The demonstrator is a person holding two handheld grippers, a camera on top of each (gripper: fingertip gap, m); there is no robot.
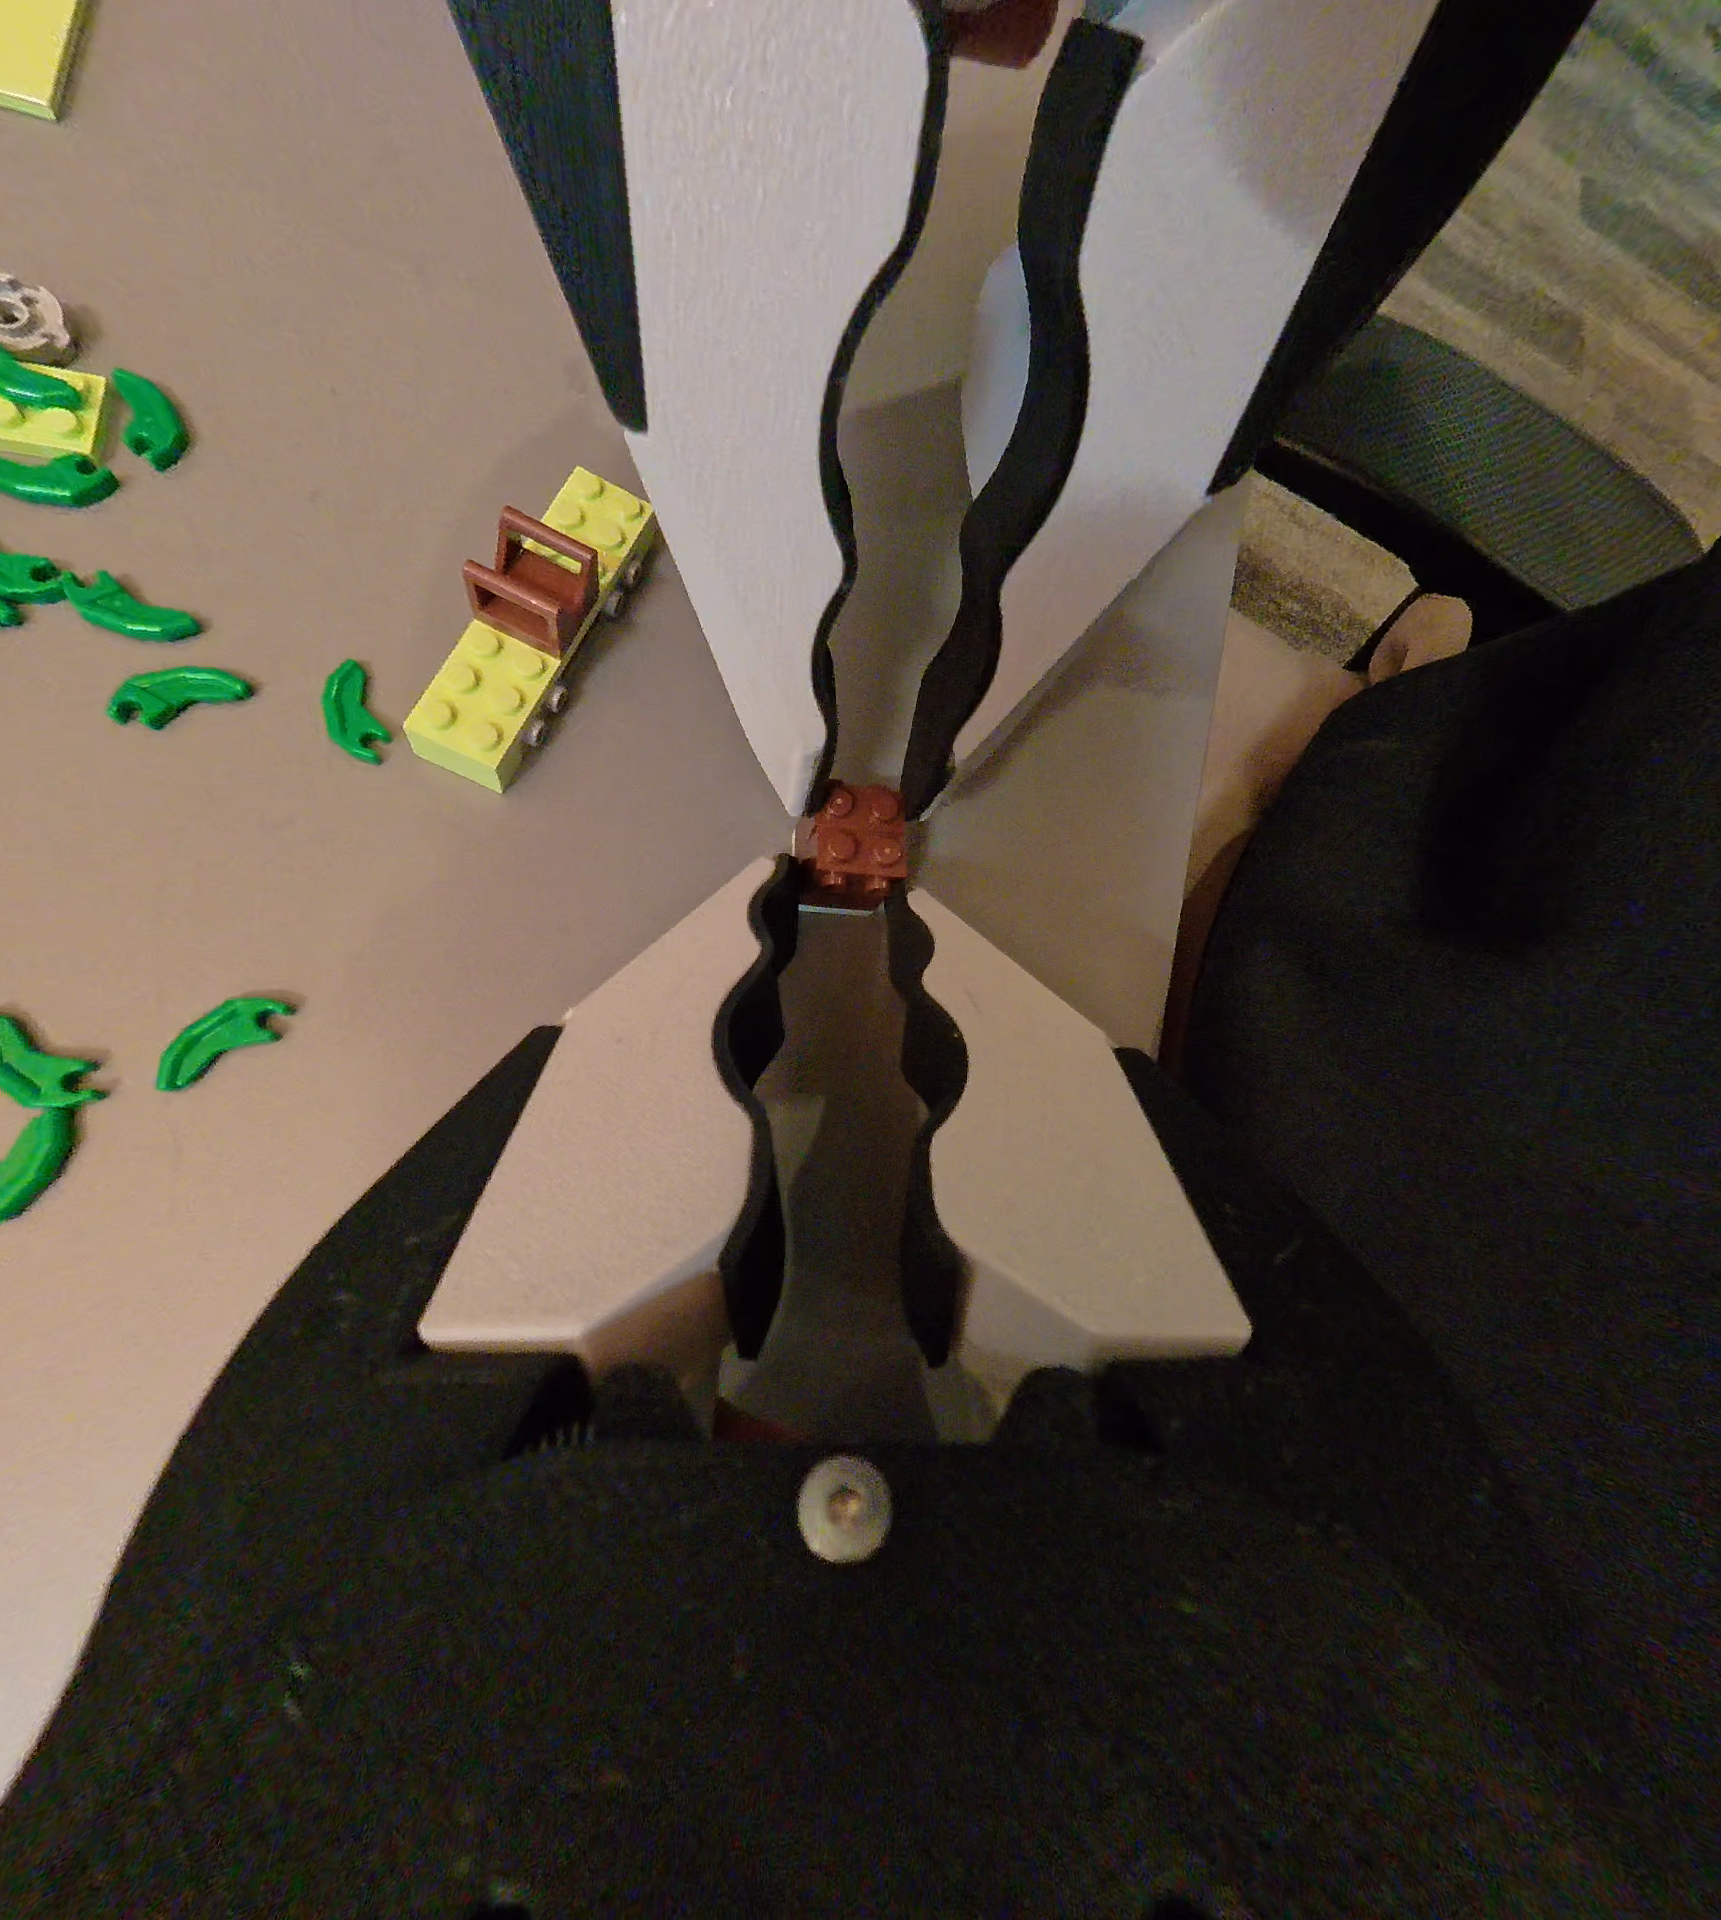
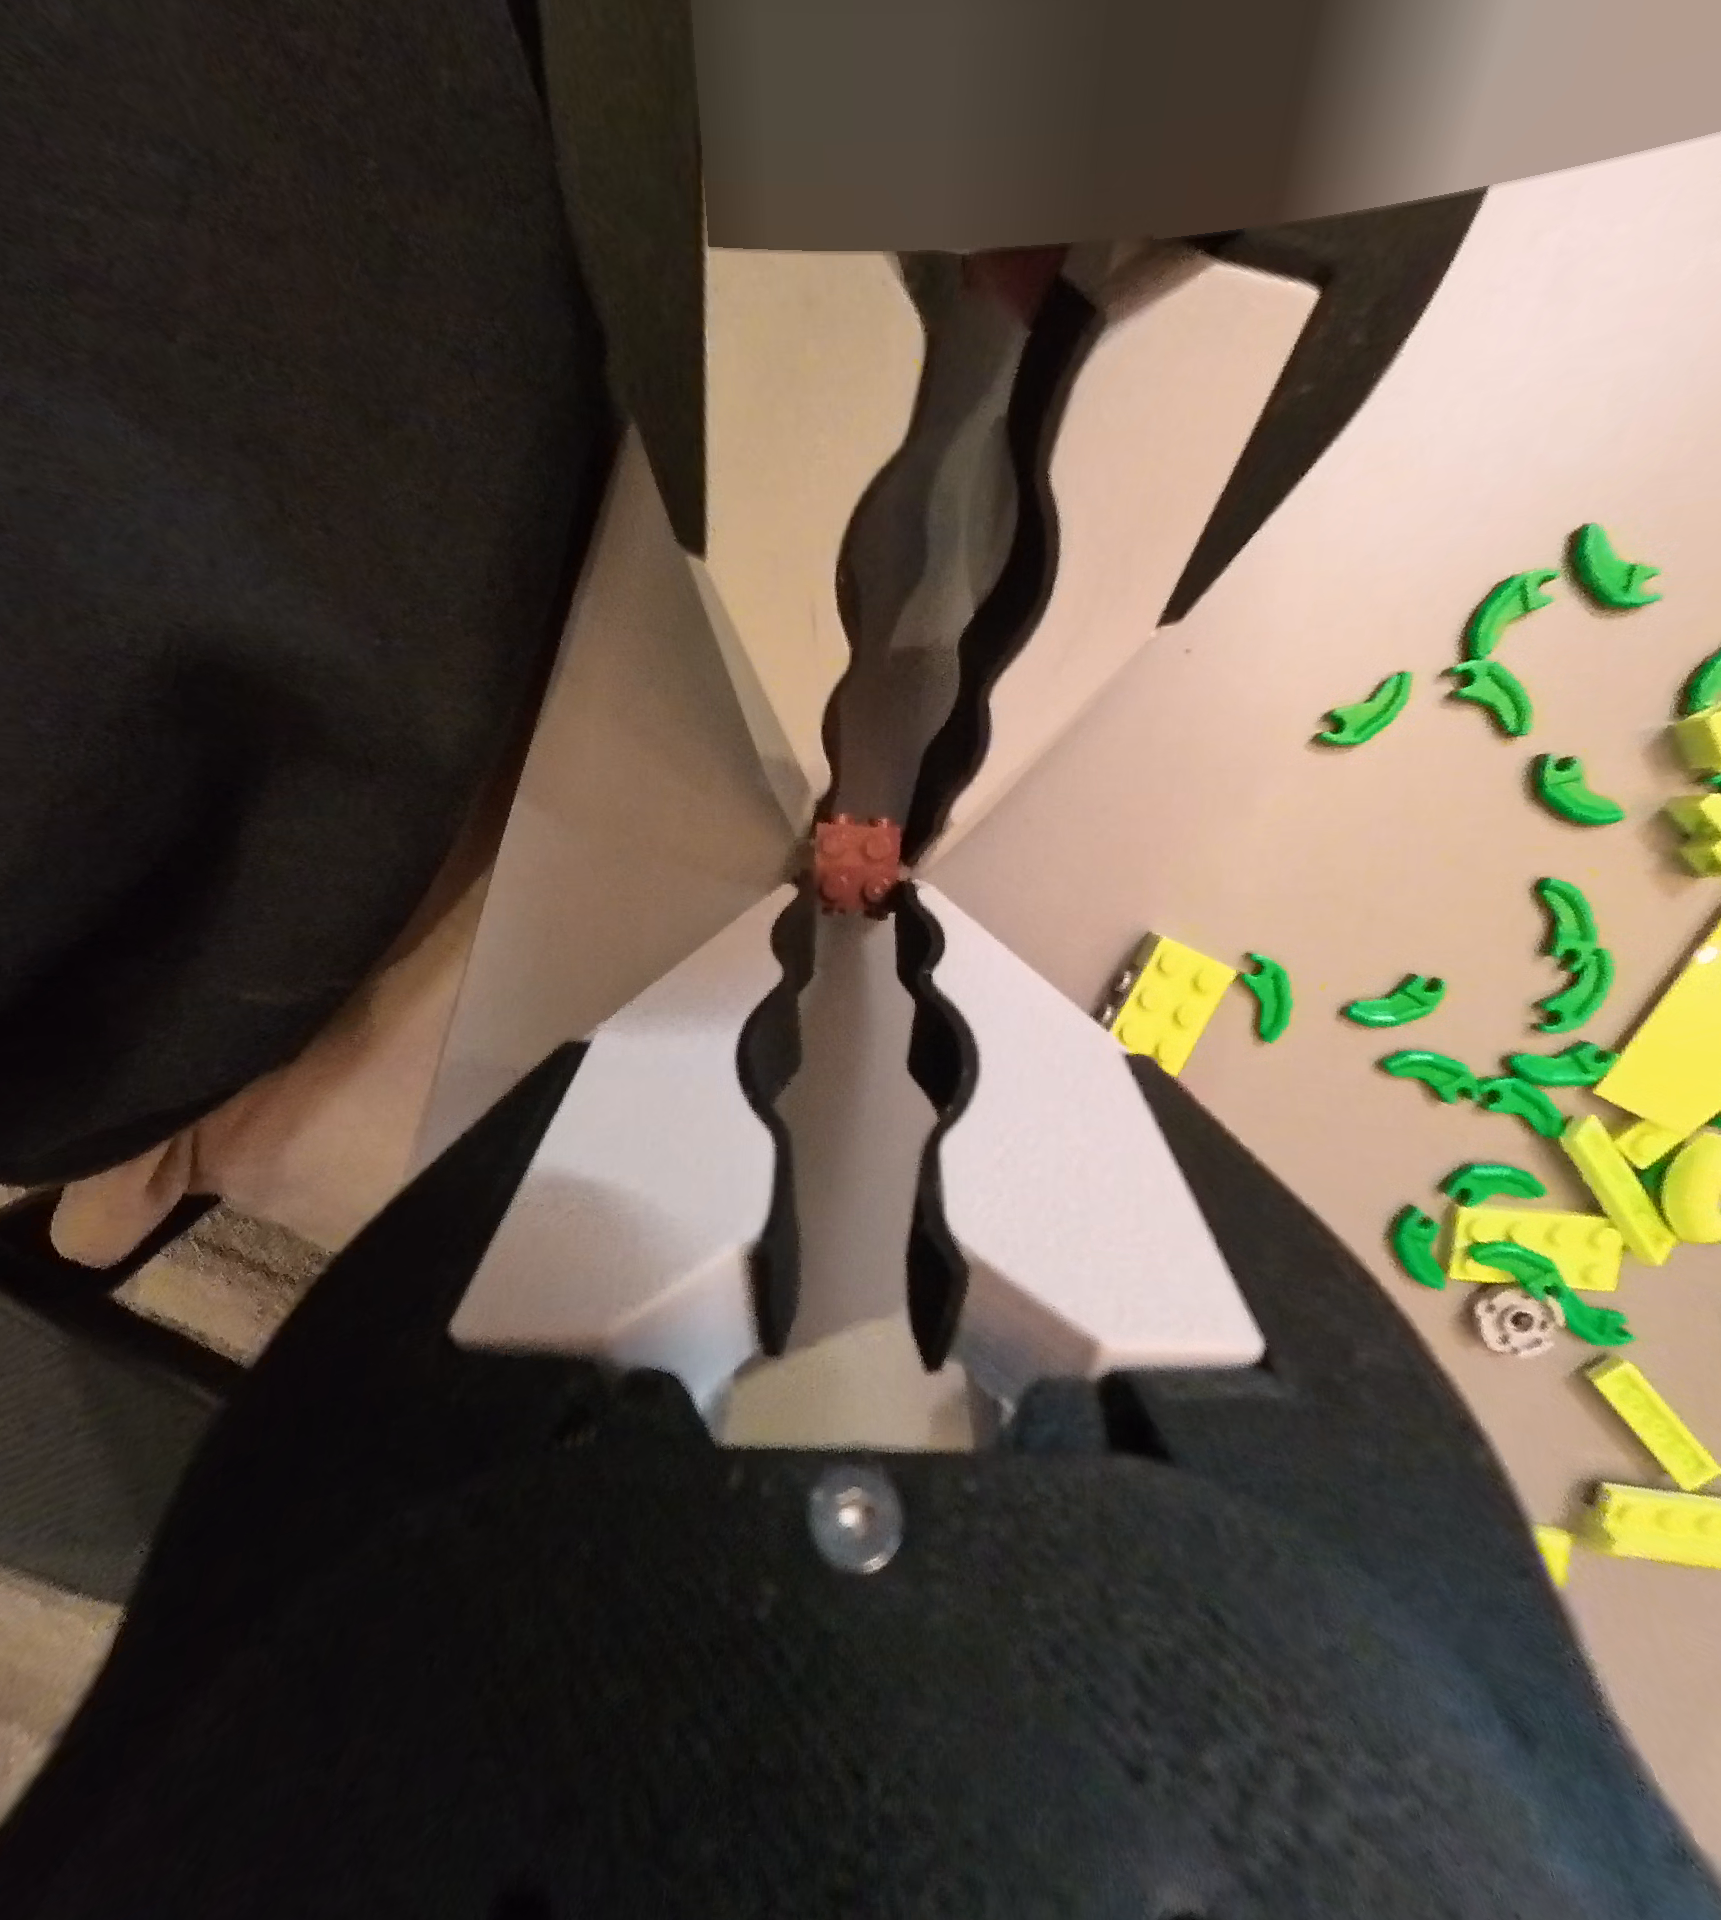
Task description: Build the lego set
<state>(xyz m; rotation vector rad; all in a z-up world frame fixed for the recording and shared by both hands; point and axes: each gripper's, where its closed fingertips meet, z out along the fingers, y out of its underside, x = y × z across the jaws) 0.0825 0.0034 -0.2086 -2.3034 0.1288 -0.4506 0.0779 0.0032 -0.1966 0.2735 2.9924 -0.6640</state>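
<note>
**Operator:** Closest to my lens in the left wrist view is the black body of my left gripper [image 1: 840, 902], its white fingers narrowing to the frame centre. They are clenched on a small brown studded brick [image 1: 858, 847].

**Observer:** And the other claw?

**Operator:** My right gripper [image 2: 858, 902] meets that same brown studded brick [image 2: 858, 864] tip to tip from the opposite side, also clamped on it. In each view the far gripper reaches down from the top of the frame, so both hold the piece at dead centre, lifted above the table [image 1: 316, 312].

**Observer:** What lies past the tips?

**Operator:** Left of centre in the left view, a lime plate assembly [image 1: 529, 634] with a brown seat-like piece [image 1: 527, 582] rests on the table. Farther left, green curved leaf pieces [image 1: 178, 694] lie scattered, with a grey round piece [image 1: 7, 315] at upper left. In the right view, the loose lime bricks [image 2: 1531, 1247] fill the right edge. Dark clothing [image 1: 1521, 935] covers the right side.
</note>
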